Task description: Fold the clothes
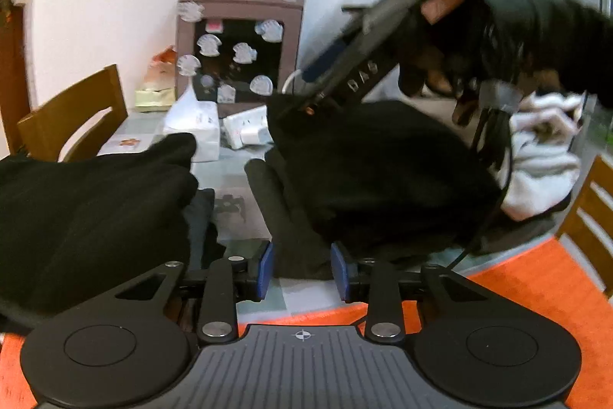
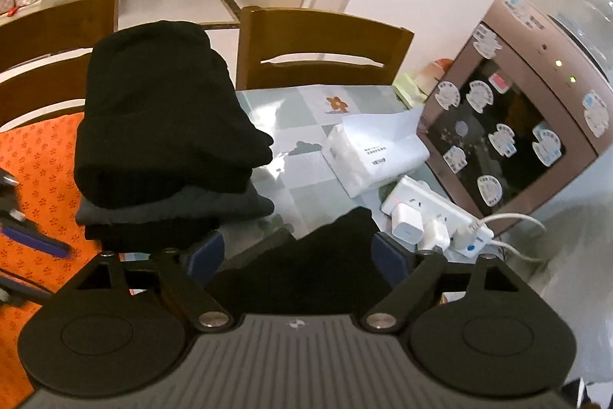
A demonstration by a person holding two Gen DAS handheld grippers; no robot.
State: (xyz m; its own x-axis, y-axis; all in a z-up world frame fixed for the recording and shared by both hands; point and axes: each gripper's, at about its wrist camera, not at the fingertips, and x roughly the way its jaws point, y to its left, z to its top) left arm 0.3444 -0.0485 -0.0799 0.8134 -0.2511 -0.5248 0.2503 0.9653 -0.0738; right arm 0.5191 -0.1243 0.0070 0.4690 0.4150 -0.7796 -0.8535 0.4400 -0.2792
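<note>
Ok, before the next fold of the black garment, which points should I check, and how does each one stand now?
1. Left gripper at the near edge of the black garment: ok, cloth lies between its pads.
2. Right gripper at the far edge: ok, cloth lies between its fingers.
3. Both grips closed on the cloth: not ok, both stand open.
4. Power strip away from the far edge: not ok, it lies just beside the right gripper.
5. Folded stack apart from the garment: ok, bare table shows between them.
6. Garment smooth: cannot tell, too dark.
</note>
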